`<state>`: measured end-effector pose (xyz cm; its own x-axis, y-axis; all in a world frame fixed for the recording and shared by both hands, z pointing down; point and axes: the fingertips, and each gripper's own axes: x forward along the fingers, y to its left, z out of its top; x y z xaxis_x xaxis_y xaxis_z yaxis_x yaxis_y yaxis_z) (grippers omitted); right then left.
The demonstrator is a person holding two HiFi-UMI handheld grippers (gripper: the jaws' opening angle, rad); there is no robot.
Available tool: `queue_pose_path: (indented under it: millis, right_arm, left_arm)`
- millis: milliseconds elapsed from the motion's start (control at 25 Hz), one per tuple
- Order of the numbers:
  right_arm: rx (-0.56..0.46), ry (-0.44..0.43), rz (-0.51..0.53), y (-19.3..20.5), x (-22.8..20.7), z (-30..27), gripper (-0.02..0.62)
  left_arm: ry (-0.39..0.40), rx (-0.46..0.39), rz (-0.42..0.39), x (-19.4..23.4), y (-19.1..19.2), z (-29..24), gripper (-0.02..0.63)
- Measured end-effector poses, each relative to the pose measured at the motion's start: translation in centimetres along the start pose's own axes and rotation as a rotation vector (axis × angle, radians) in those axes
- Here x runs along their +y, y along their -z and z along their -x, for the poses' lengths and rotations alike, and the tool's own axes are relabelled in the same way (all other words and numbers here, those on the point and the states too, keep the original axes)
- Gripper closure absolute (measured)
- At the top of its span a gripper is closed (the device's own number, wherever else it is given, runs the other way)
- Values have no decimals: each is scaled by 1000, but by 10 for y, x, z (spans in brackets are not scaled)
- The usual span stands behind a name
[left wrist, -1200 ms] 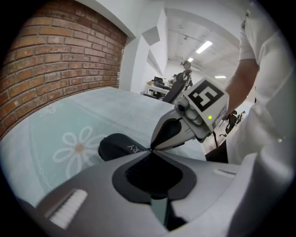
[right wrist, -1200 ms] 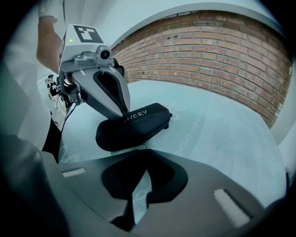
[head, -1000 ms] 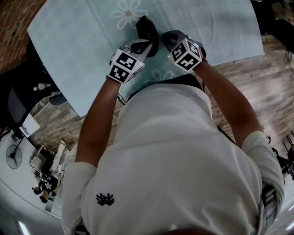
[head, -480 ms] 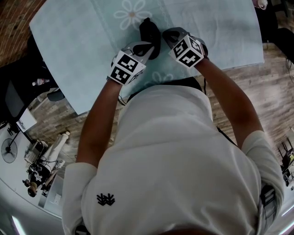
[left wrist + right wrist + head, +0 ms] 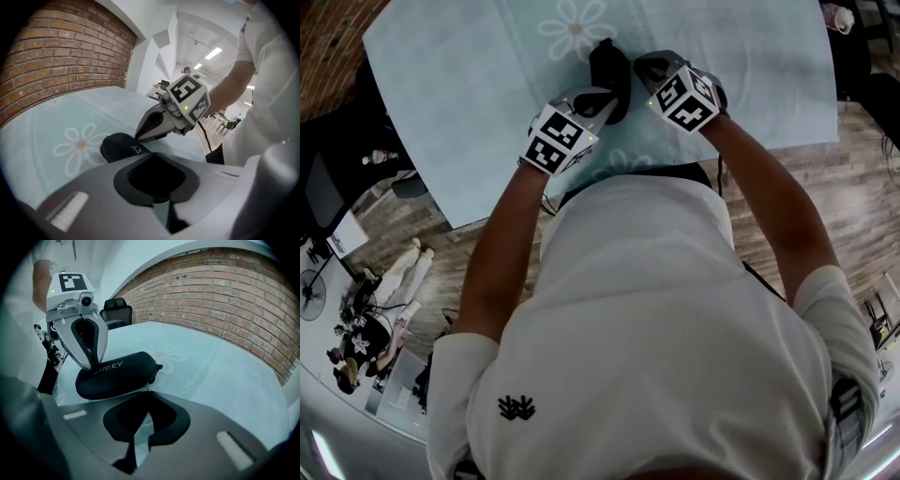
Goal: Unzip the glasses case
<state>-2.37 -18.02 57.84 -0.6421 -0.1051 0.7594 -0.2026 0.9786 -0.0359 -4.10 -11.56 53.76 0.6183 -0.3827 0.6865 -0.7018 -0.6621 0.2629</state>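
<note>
Step in hand, as I judge it: start of the zip run, with the case looking fully zipped. Glasses case (image 5: 117, 373), black and oval, lies flat on the worktop (image 5: 441, 84) near its front edge, between my two tools. Left claw (image 5: 92, 364) is drawn together to a point and bears down on the top of the case at the end nearer me; it has nothing between its jaws, so it reads as a pin, not a pinch. Right claw (image 5: 147, 393) is closed to a thin slit at the other end, its tips meeting on what appears to be the small zipper pull (image 5: 147, 386). To do this well, I should hold steady downward pressure on the left, then draw the pull low and along the seam, following the curve of the case. Pulling upward risks tipping the case out from under the pin. If the pull slips free, I should re-pinch before hauling. Count: one case, one pull, two claws, one worktop cloth with one whole daisy print (image 5: 577, 26) in the head view.
</note>
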Motion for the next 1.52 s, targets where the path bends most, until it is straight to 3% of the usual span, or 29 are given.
queue_pose_path:
  millis: [840, 1520]
  right_arm:
    - [14, -83, 123, -19, -19, -23, 592]
    - [36, -171, 294, -34, -23, -35, 591]
  left_arm:
    - [24, -28, 67, -2, -1, 0, 551]
    - [45, -47, 88, -1, -1, 1, 551]
